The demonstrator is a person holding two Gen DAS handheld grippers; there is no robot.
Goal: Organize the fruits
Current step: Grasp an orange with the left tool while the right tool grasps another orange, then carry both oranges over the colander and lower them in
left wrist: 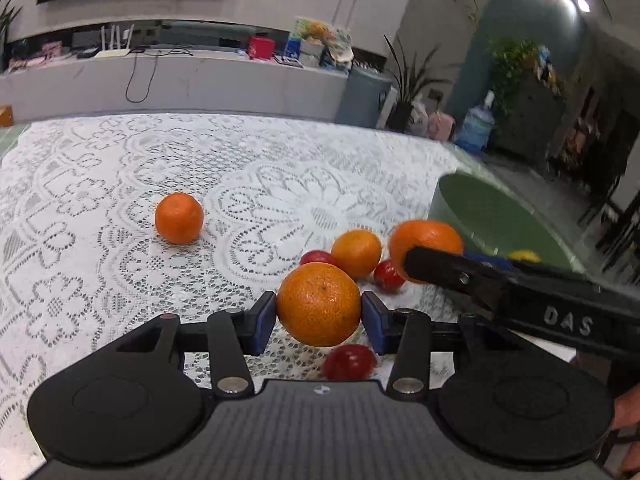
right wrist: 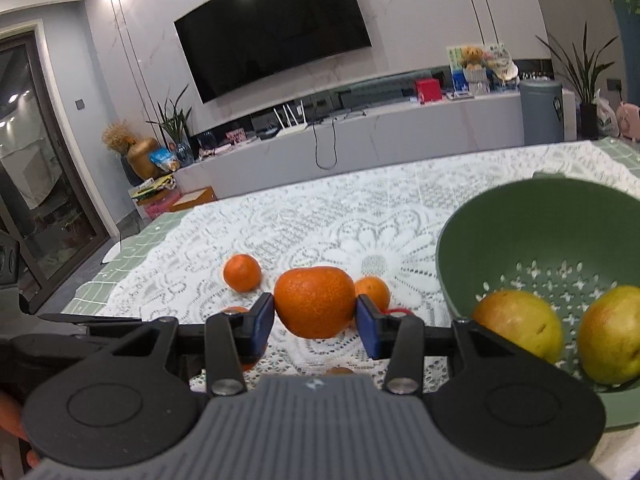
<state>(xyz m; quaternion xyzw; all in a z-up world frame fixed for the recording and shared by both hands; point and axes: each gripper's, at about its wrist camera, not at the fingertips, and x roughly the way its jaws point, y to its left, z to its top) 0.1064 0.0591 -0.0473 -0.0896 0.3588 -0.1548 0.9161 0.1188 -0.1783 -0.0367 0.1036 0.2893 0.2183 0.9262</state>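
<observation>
My left gripper (left wrist: 319, 312) is shut on a large orange (left wrist: 319, 296), blue pads pressing both its sides, held over a red tomato (left wrist: 349, 361). My right gripper (right wrist: 316, 312) is shut on another orange (right wrist: 315, 300); in the left wrist view this right gripper (left wrist: 440, 258) reaches in from the right with that orange (left wrist: 424, 238). Just right of it stands a green colander bowl (right wrist: 472, 248) holding two yellow-green fruits (right wrist: 518, 324) (right wrist: 612, 334). Loose oranges (left wrist: 179, 218) (left wrist: 356, 252) and red tomatoes (left wrist: 388, 276) lie on the lace cloth.
A white lace tablecloth (left wrist: 100, 200) covers the table, green tiles showing at its edges. Beyond the far edge runs a low grey TV counter (right wrist: 400, 136) with clutter. A person's hand (left wrist: 628, 412) shows at the right border. The black left gripper body (right wrist: 60, 328) sits at the left.
</observation>
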